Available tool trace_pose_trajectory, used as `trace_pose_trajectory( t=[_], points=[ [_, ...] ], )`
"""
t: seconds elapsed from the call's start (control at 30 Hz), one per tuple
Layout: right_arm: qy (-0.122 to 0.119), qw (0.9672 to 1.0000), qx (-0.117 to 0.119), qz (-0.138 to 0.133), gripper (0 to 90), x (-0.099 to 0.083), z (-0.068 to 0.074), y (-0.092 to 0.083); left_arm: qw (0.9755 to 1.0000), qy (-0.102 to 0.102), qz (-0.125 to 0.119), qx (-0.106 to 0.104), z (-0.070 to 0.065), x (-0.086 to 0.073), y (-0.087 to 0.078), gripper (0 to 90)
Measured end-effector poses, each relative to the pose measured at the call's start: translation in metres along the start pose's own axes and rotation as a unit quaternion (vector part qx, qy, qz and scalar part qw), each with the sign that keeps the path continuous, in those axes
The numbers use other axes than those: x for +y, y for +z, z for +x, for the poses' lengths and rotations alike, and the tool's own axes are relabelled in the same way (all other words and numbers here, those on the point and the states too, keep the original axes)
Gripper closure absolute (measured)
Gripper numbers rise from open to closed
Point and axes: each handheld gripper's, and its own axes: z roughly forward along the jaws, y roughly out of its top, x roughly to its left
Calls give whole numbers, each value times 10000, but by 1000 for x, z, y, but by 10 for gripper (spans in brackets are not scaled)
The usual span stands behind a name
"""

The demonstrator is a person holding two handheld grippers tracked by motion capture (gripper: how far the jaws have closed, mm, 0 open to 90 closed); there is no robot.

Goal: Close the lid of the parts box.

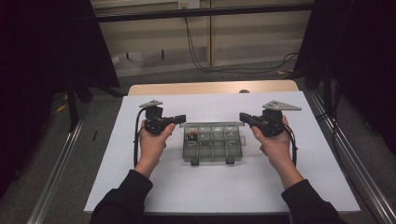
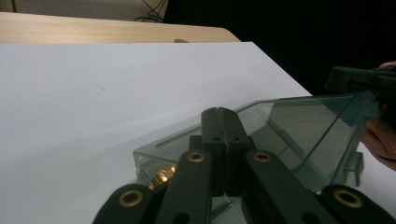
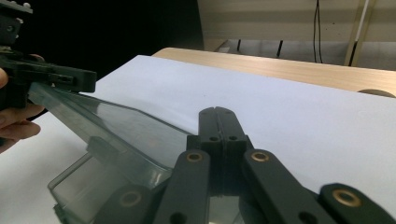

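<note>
The left claw is pinched fully together, its two black jaws meeting flat, and its tip rests at the left end of the raised clear lid of a plastic compartment box. The right claw is likewise pinched together, its tip at the lid's right end. From the high view the two tips face each other across the lid's far edge; whether the jaws actually nip that edge or merely press against it cannot be told.

In the left claw's own view, the closed jaws rise in front of the tilted transparent lid, with the other claw at its far upper corner. In the right claw's view, the closed jaws stand beside the slanting lid, and the opposite claw sits at its top edge.

The box sits at the middle of a white sheet covering the table, its lid hinged up along the far side and two latches pointing toward the person. One compartment near the left holds small dark and brassy items.

Bare white sheet lies on every side of the box: a wide band toward the person, narrower strips left and right behind each hand, and open space beyond to the table's wooden far edge. Metal rails run along the floor on both sides.
</note>
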Motion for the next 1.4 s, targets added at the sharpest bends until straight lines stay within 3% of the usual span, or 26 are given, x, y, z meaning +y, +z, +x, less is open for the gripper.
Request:
trace_pose_trajectory(
  t=[0.53, 0.63, 0.73, 1.4],
  points=[
    [-144, 9998, 123, -43, 900, -11, 16, -13, 9997, 219, 63, -40, -16, -18, -13, 900],
    [-169, 9998, 112, -53, 900, -14, 18, -16, 9998, 184, 32, -88, -18, -22, -16, 900],
    [-154, 9998, 142, -40, 900, -18, 20, -19, 9992, 380, 38, 71, -24, -25, -20, 900],
    [-235, 9996, 139, 22, 900, -48, 30, -29, 9986, 521, -33, 109, -37, -56, -25, 900]
  ],
)
